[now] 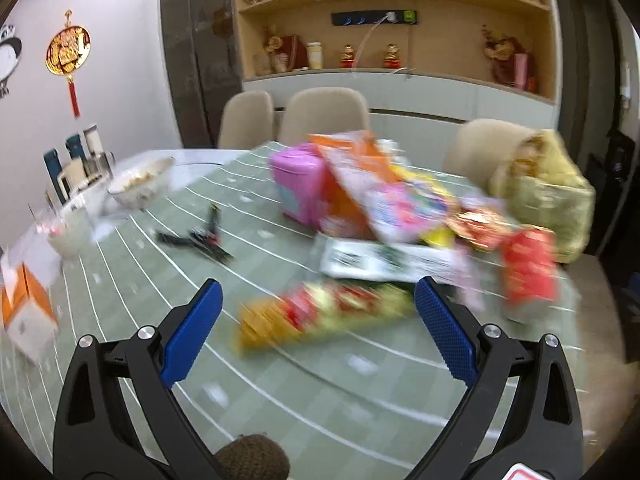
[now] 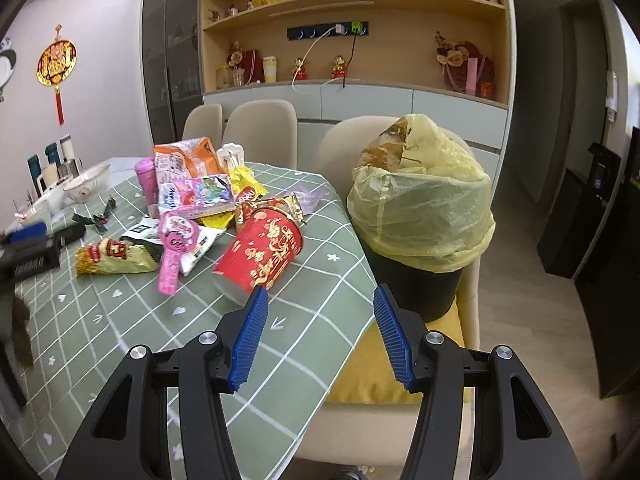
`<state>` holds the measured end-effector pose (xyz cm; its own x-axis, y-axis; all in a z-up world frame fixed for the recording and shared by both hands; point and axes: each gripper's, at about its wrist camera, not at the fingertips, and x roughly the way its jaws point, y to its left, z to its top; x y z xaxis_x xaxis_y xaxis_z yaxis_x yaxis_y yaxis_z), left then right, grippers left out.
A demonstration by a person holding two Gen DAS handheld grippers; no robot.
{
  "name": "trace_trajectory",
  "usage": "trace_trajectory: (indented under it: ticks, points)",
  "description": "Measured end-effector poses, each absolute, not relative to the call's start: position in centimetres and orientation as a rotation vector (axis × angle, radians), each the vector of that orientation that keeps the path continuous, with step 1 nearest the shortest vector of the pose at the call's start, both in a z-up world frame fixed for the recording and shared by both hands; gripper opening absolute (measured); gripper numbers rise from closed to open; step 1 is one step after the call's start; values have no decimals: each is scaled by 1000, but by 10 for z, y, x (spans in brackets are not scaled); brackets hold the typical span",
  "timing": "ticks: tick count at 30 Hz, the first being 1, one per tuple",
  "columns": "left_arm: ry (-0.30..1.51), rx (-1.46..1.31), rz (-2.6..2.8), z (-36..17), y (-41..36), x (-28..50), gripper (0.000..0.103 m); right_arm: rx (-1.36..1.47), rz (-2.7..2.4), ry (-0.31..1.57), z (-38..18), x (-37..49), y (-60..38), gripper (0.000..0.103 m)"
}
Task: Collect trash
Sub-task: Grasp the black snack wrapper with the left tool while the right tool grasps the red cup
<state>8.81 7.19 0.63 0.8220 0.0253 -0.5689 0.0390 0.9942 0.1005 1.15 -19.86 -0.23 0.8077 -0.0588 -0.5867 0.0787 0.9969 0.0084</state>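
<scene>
Left wrist view is showing the left gripper (image 1: 316,312) spread wide and empty, and a yellow and red snack wrapper (image 1: 324,314) is lying on the surface (image 1: 140,280) straight ahead of it, just in front of the two blue pads. The picture is blurred here, so I cannot tell if the pads are touching the wrapper. Its long axis is running from left to right, across the opening of the gripper, a little lower at the left end. In my judgement this means the gripper would close along the wrapper's length and not over its narrow side, so a turn of the wrist may be needed. In the right wrist view the right gripper (image 2: 318,332) is also spread and is holding nothing. It is hanging near the right edge of the surface, with the tipped red paper cup (image 2: 260,254) lying just ahead and to the left of it. The black bin with the yellow bag (image 2: 420,216) is standing on a chair to the right, near this gripper. The same wrapper (image 2: 116,260) is lying well to the left there, so the left gripper is the nearer one for it, while the right gripper is nearer to the cup and the bin.
</scene>
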Motion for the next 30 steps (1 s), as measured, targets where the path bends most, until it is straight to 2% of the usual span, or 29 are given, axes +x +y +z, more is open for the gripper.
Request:
trace_trajectory:
  ticks: [6,9,12,15,20,21,30]
  points:
    - [635,52,109,-5,159,178,94,14,-22,651,-13,43,-200,52]
    - [674,38,100,-14,201,217,85,13,32,689,-21,56,-198,52]
    - [797,16,55,-31,224,247,72,-4,71,717,-27,65,-193,52]
    - [898,-6,16,-50,232,264,64,-11,73,725,-32,68,-191,52]
    - [936,-106,-5,-64,238,264,54,9,57,742,-36,78,-196,52]
    - [936,-130,-19,-63,238,261,41,18,59,741,-35,80,-197,52]
    - [856,-59,-99,-4,171,196,38,63,96,767,-26,87,-198,52]
